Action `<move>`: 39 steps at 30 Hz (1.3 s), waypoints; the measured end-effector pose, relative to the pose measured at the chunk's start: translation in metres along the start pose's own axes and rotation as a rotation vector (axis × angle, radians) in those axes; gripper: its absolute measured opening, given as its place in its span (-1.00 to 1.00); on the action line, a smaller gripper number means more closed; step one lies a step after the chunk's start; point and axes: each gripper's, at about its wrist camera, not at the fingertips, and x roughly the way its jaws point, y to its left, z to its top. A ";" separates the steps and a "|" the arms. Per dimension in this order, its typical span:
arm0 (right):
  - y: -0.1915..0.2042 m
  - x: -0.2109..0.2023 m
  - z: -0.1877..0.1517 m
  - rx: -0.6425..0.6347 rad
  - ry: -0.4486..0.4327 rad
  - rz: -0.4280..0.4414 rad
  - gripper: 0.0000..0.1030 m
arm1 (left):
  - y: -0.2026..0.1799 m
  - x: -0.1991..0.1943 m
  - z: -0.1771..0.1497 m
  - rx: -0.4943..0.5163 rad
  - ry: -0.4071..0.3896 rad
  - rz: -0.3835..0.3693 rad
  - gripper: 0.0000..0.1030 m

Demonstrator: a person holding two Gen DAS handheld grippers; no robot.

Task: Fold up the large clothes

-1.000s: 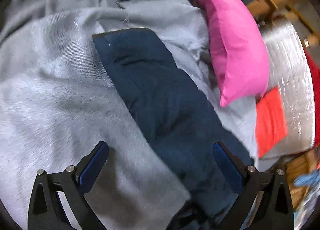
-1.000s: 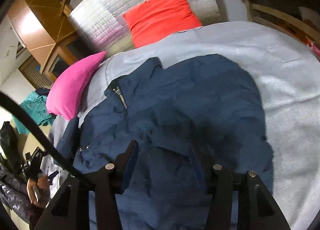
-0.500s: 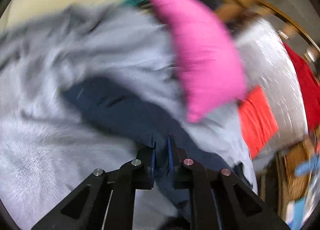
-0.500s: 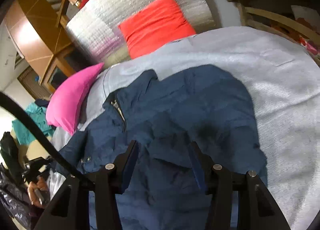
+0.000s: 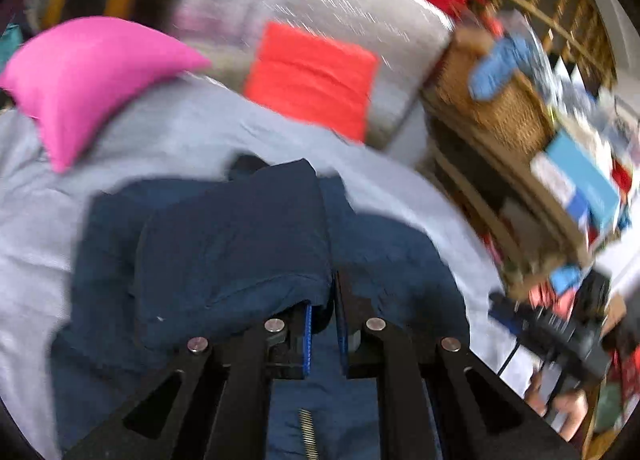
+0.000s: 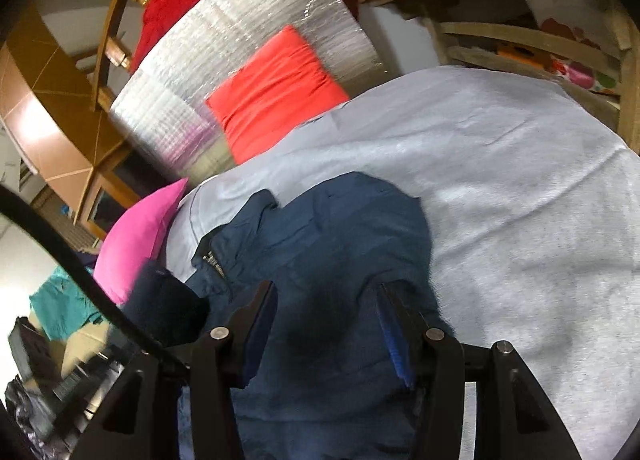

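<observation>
A navy zip jacket (image 6: 320, 244) lies on a grey blanket (image 6: 500, 187) over a bed. My left gripper (image 5: 324, 300) is shut on a sleeve of the jacket (image 5: 236, 244), which is draped back over the jacket body (image 5: 396, 256). A zip shows below the fingers. My right gripper (image 6: 326, 324) is open and empty, low over the jacket's lower body, fingers apart on either side of dark fabric. The sleeve end (image 6: 168, 312) hangs at the left in the right wrist view.
A pink pillow (image 5: 84, 75) and a red cushion (image 5: 312, 75) lie at the head of the bed against a silver quilted panel (image 6: 240, 55). Wooden shelves with a wicker basket (image 5: 496, 99) and boxes stand to the right. A black cable (image 6: 80, 272) crosses the left.
My left gripper closed on the sleeve and swung it right, across the jacket body. My right gripper drew slightly back, still open.
</observation>
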 end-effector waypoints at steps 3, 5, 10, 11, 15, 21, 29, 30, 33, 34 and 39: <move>-0.013 -0.003 0.005 0.036 0.002 -0.009 0.06 | -0.011 0.038 -0.016 0.004 0.152 -0.015 -0.77; -0.020 -0.004 0.008 0.061 0.008 -0.010 0.07 | -0.011 0.057 -0.023 -0.015 0.255 -0.026 -0.64; -0.025 -0.007 0.011 0.079 0.025 0.014 0.10 | 0.005 0.037 -0.036 -0.114 0.375 -0.066 0.12; -0.022 -0.008 0.010 0.066 0.032 0.027 0.20 | 0.008 0.029 -0.036 -0.123 0.362 -0.075 0.33; -0.011 -0.010 0.004 0.038 0.032 0.048 0.27 | 0.032 -0.010 -0.015 -0.191 0.228 -0.148 0.42; -0.003 -0.003 -0.004 0.022 0.046 0.045 0.27 | 0.093 -0.002 -0.003 -0.414 0.137 -0.127 0.57; -0.013 0.003 0.002 0.050 0.036 0.025 0.27 | 0.045 0.011 0.004 -0.347 0.123 -0.319 0.56; -0.016 0.000 0.005 0.059 0.024 0.028 0.27 | 0.022 0.008 0.007 -0.295 0.134 -0.383 0.56; -0.024 -0.007 0.009 0.073 0.002 0.023 0.27 | -0.031 -0.008 0.013 -0.146 0.113 -0.480 0.57; -0.027 -0.008 0.011 0.077 -0.002 0.021 0.27 | -0.049 -0.015 0.013 -0.082 0.106 -0.498 0.57; -0.035 -0.011 0.014 0.087 0.012 0.034 0.27 | -0.091 -0.043 0.010 0.145 0.053 -0.412 0.57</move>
